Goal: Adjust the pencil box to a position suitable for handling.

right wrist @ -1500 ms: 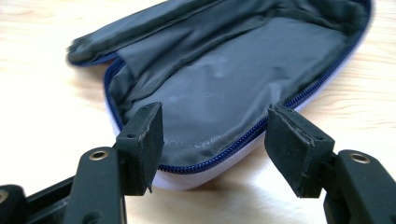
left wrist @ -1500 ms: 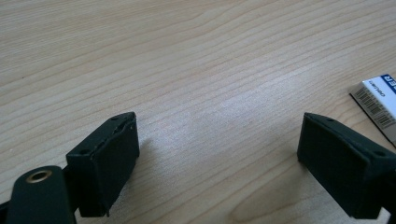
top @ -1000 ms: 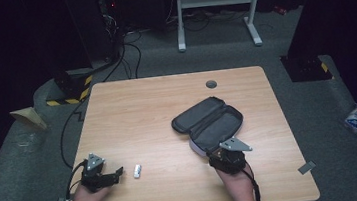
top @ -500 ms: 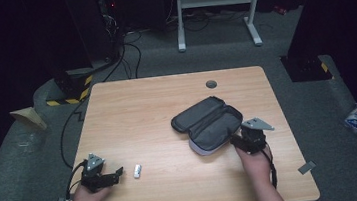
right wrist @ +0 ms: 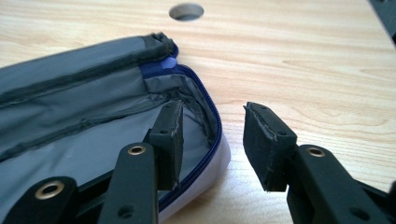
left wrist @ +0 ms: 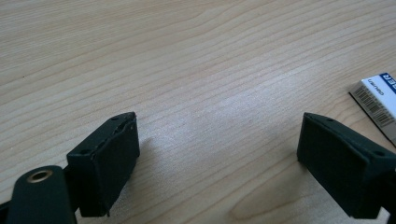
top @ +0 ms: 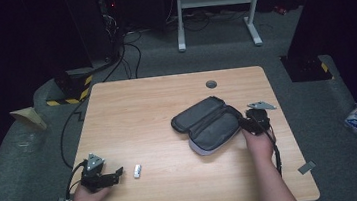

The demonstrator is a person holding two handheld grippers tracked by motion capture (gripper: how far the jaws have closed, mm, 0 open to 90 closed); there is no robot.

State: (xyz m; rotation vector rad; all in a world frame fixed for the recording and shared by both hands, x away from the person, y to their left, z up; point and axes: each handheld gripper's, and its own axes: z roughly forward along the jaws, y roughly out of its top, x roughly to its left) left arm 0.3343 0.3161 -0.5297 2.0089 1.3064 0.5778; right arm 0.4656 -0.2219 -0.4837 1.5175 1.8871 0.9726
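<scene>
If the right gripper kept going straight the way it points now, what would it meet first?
The right gripper is open, its jaws straddling the near rim of the open grey pouch. Going straight on, it would probably meet that zippered rim first, with one jaw inside and one outside; depth is hard to judge.

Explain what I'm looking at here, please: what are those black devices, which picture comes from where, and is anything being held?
No robot: a person holds a hand tool in each hand, each ending in a two-jaw claw. The high view looks down on a wooden table. The other two pictures come from cameras riding on each tool, looking along its black jaws.

On the table lie an open grey zip case and a small white labelled item. The left claw rests open near that item, gripping nothing. The right claw is open with one jaw inside the case's rim and one outside, straddling the zipper edge but not yet closed. A round hole sits in the tabletop beyond.
</scene>
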